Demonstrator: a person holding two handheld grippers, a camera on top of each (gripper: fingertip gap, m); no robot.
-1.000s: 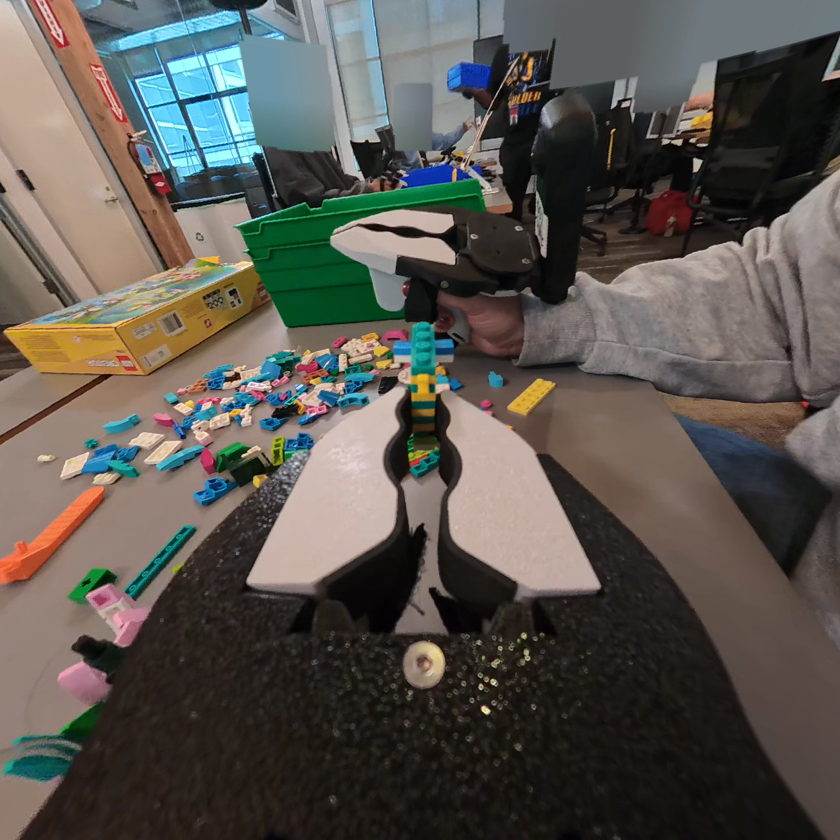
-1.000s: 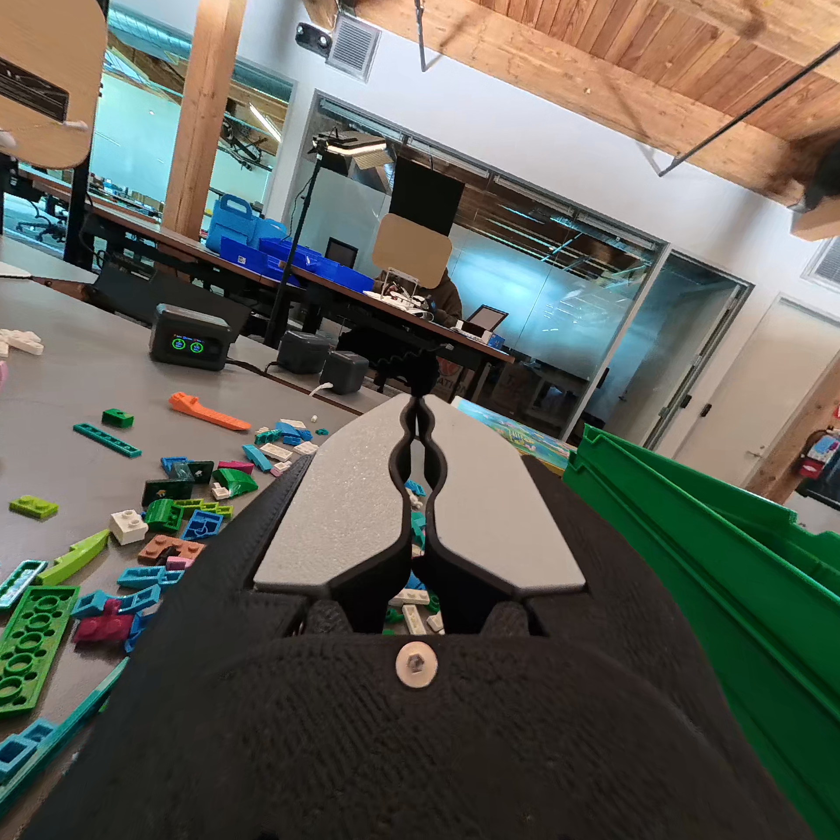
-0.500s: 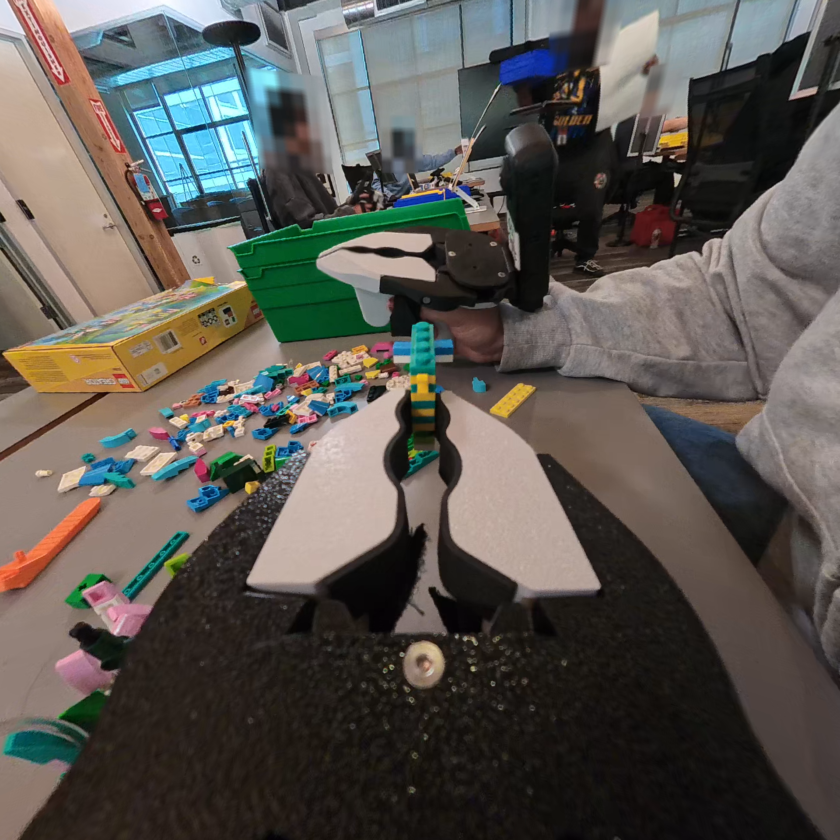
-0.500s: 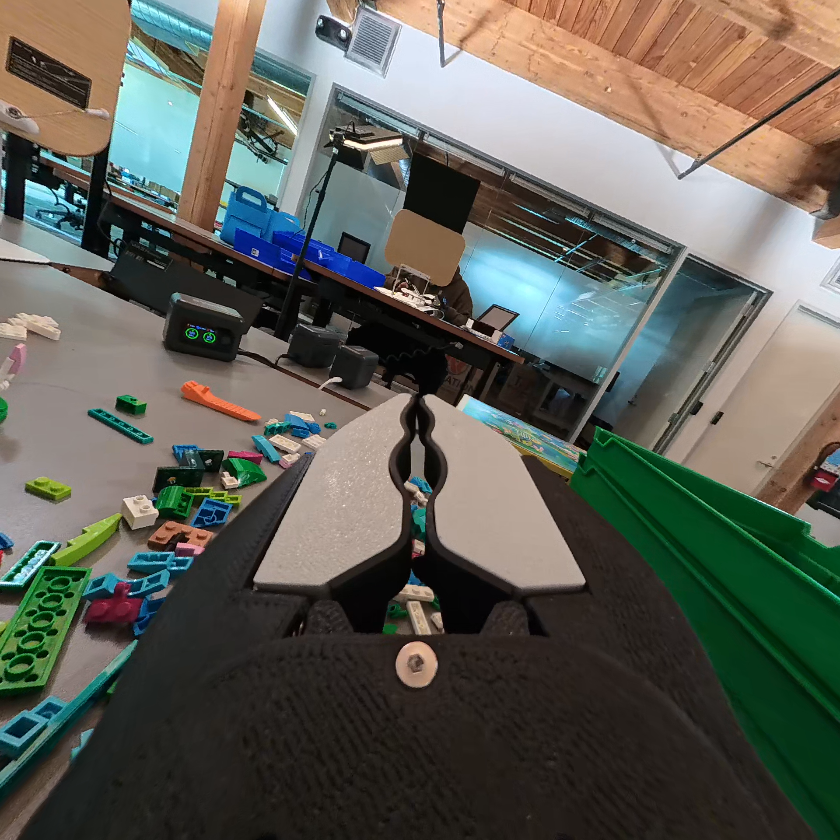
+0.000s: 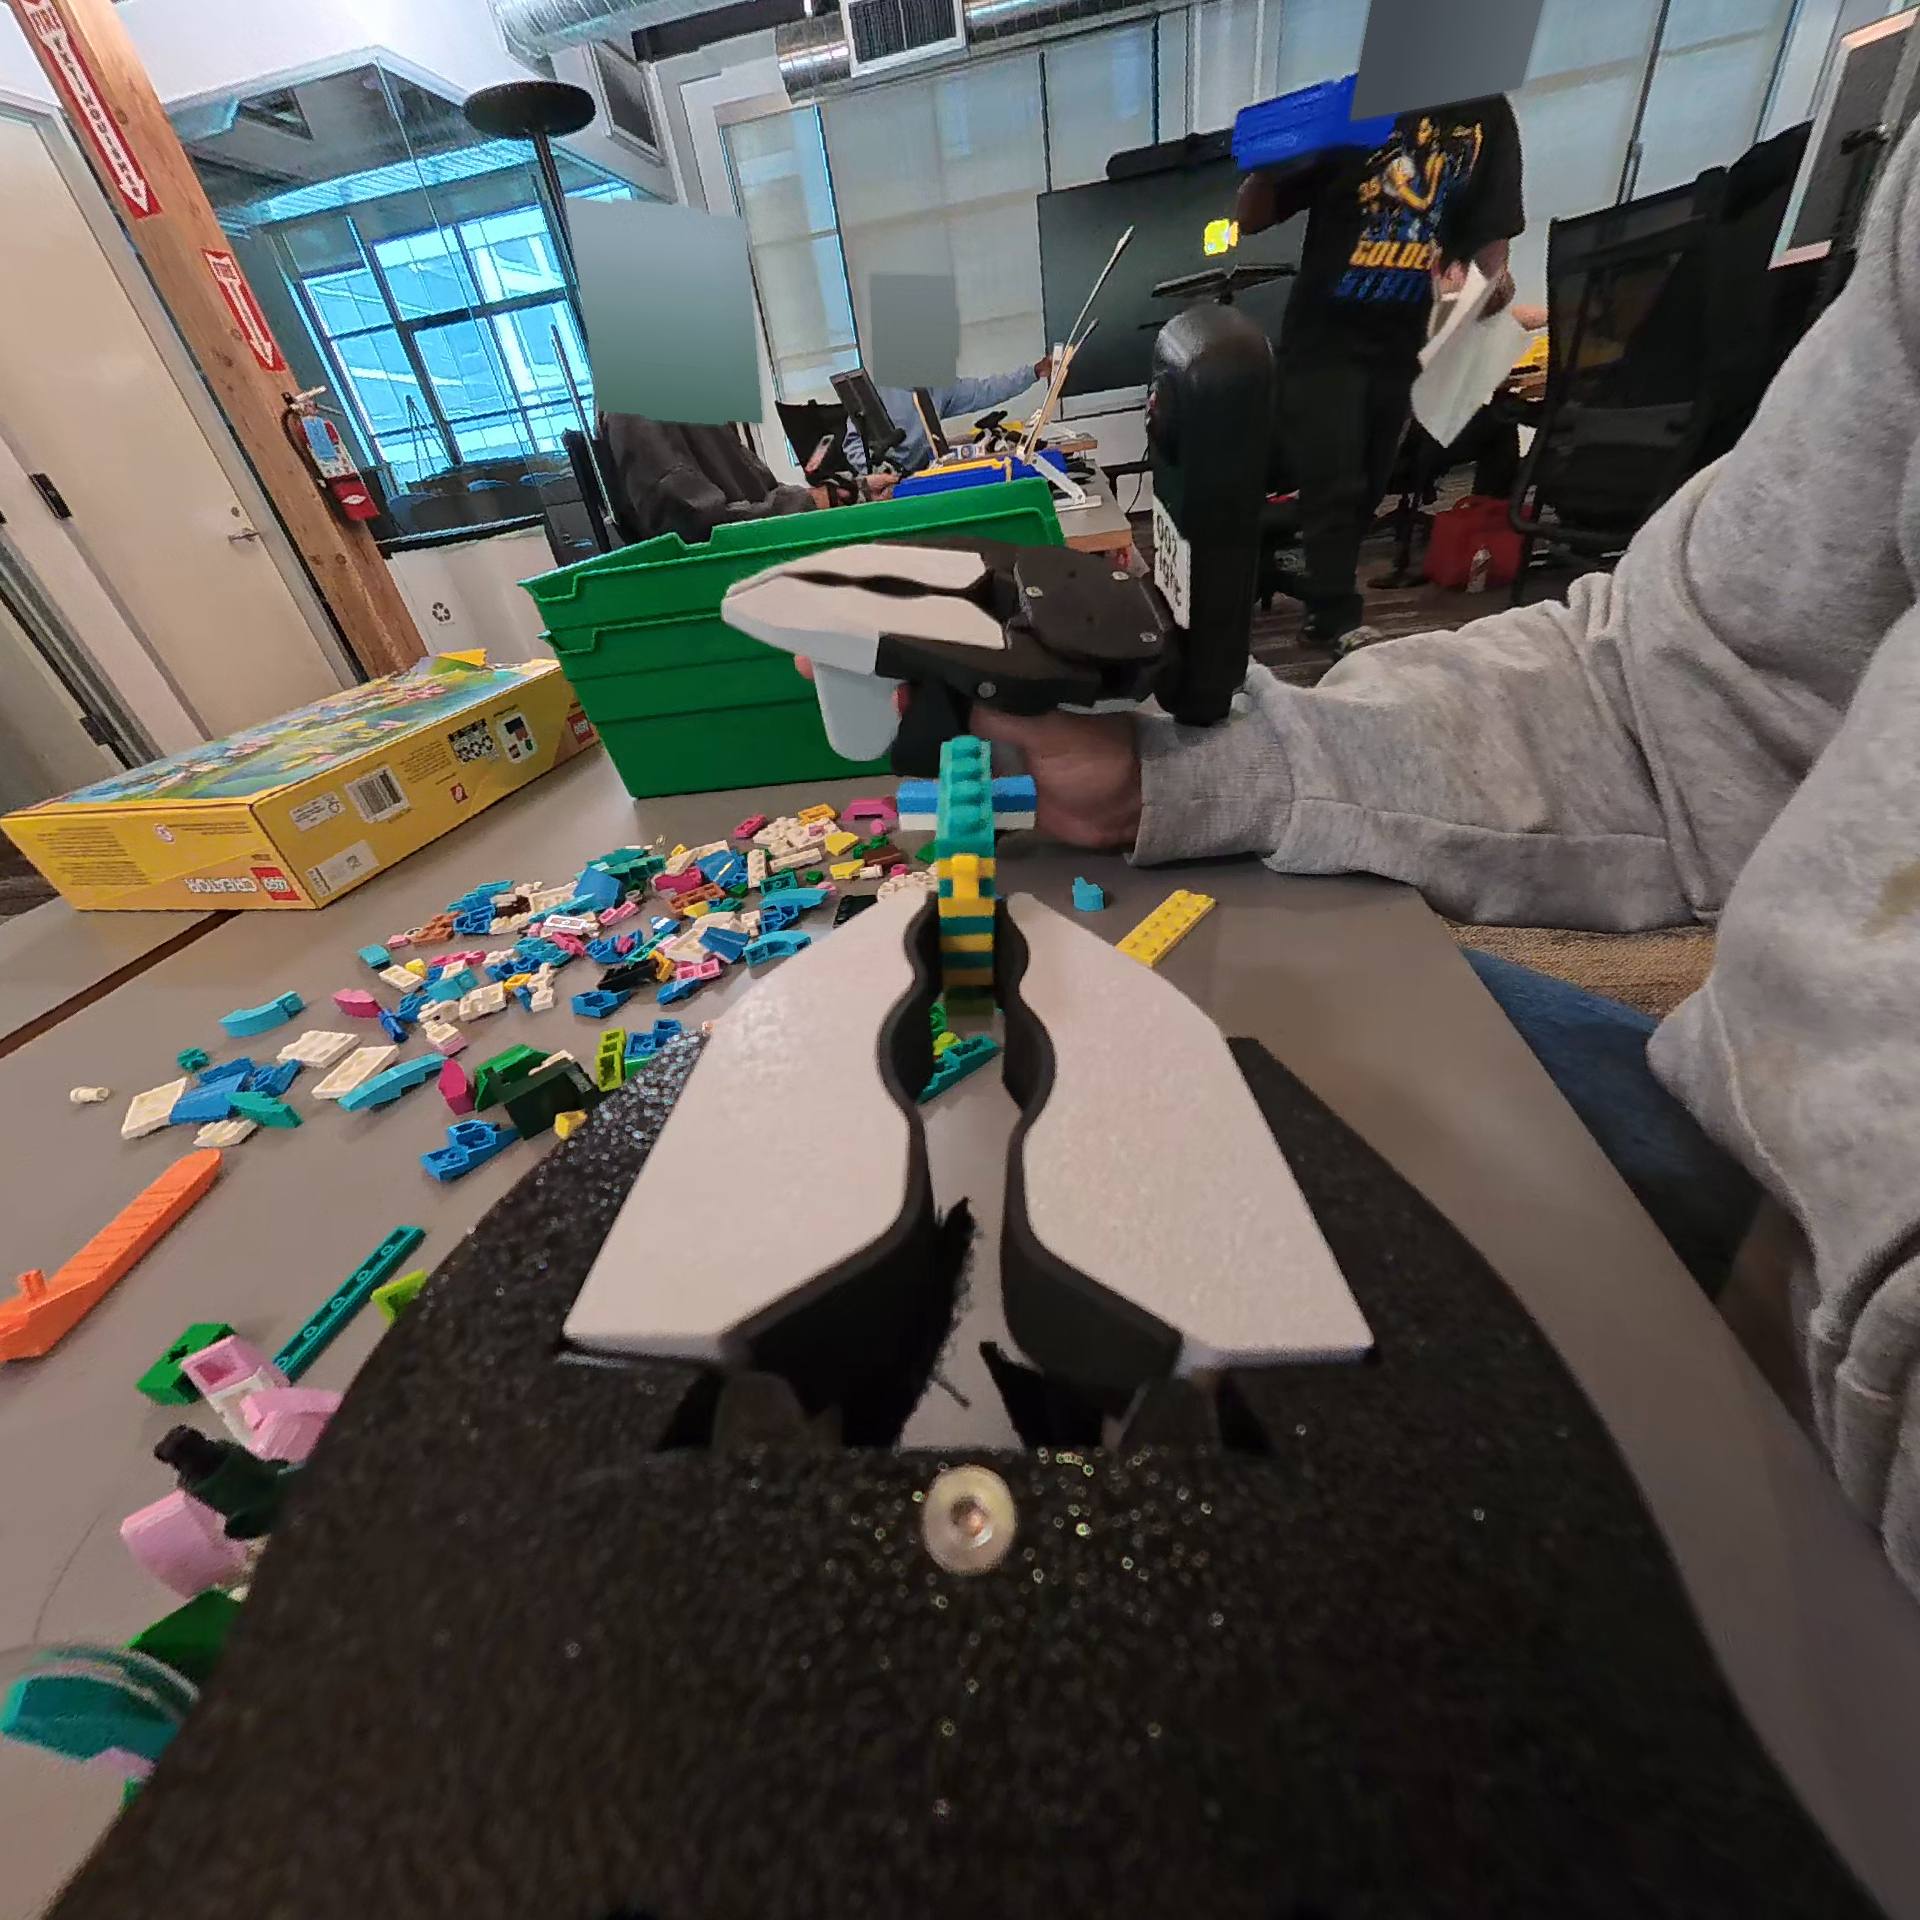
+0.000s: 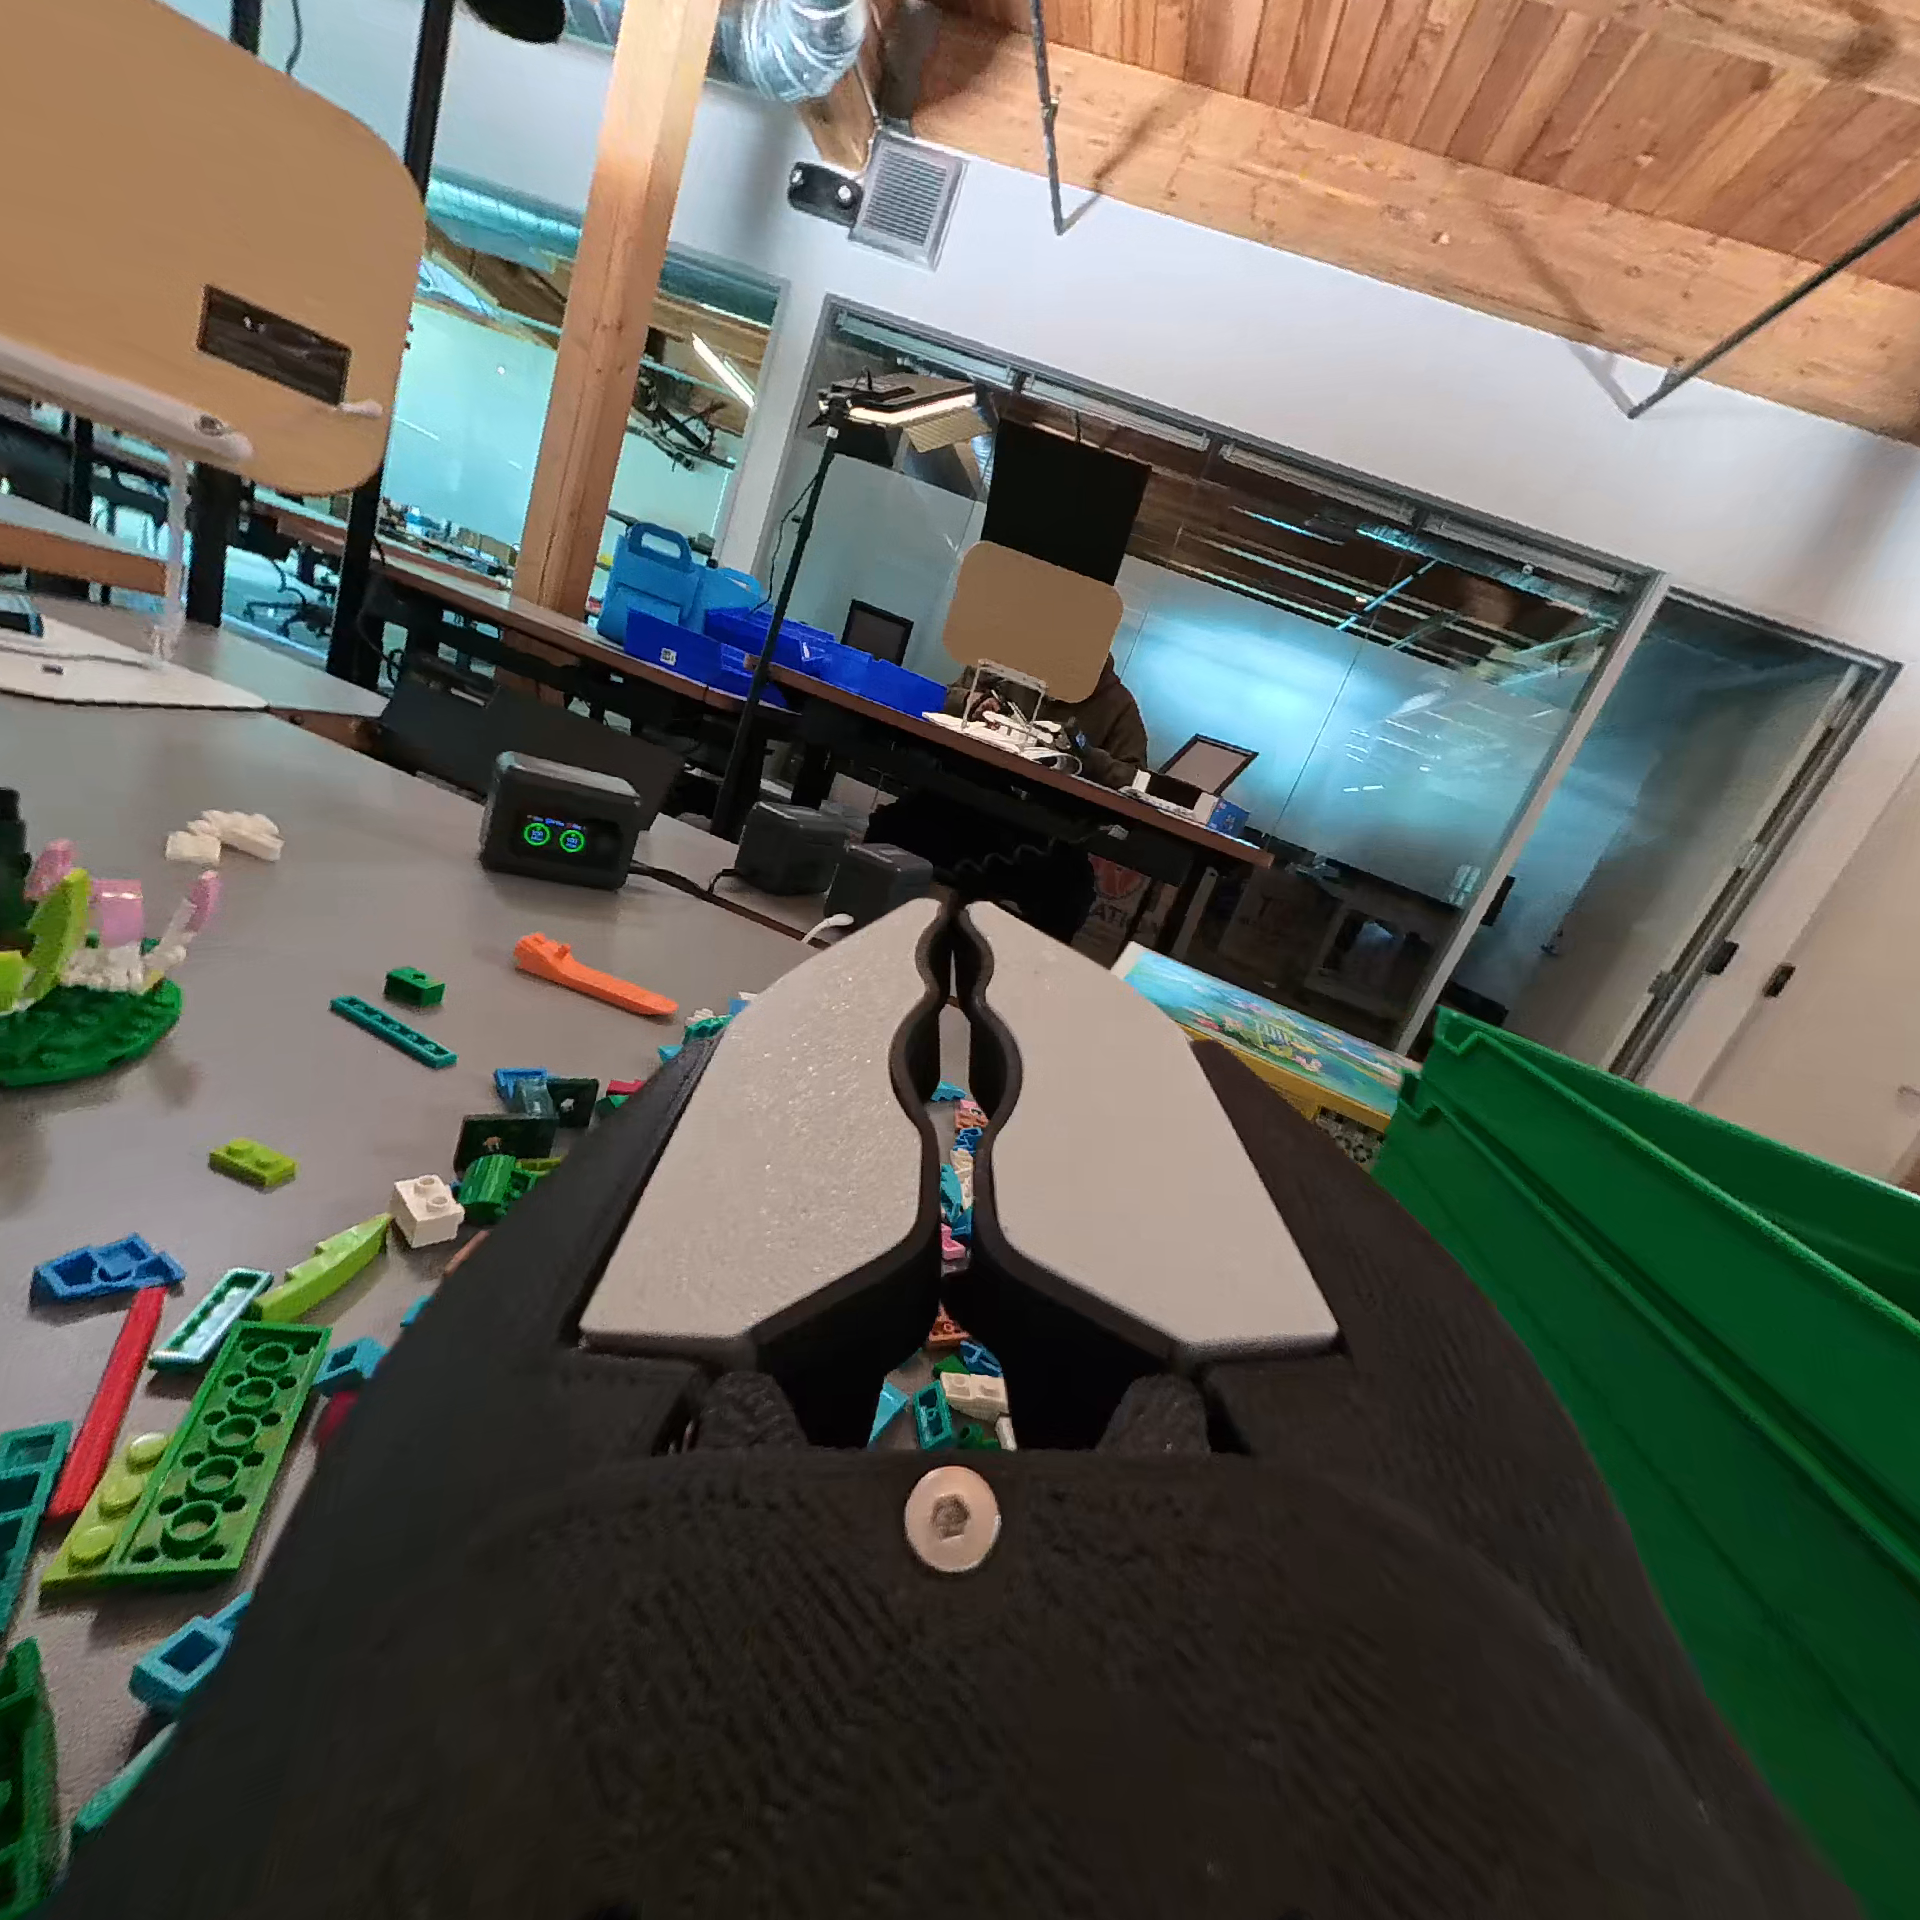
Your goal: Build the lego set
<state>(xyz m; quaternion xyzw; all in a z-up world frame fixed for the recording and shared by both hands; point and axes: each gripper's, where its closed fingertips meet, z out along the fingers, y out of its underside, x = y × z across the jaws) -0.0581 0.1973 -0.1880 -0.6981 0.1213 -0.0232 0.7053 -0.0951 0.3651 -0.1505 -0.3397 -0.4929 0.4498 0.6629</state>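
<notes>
L gripper (image 5: 966,935) is clamped on a brick stack (image 5: 966,883), teal & yellow bands w/ a dark green piece at the bottom; both pads press its sides, and the stack stands upright out of the fingertips. Near its top a blue-and-white brick (image 5: 1006,802) crosses it, w/ a teal studded strip above that. Under the L fingers lies a teal piece on the grey table (image 5: 1351,997). R gripper (image 6: 954,920) has its jaws closed tip to tip w/ nothing between them; in the left wrist view it is held in a hand (image 5: 1070,769) w/ a grey sleeve, up off the table, just behind the stack's top and in front of the green bins (image 5: 686,665). Loose bricks (image 5: 582,935) are spread over the table to the L of the stack, mostly blue, teal, white, pink. A yellow plate (image 5: 1164,927) and a small blue piece (image 5: 1086,894) lie just R of the stack. Farther L: an orange brick separator (image 5: 104,1257) and a teal strip (image 5: 348,1299). A yellow box (image 5: 301,810) sits beside the bins. Right wrist view also shows a green holed plate (image 6: 223,1455), a flower build on a round green base (image 6: 83,1018), and a dark device w/ a lit screen (image 6: 561,821).
</notes>
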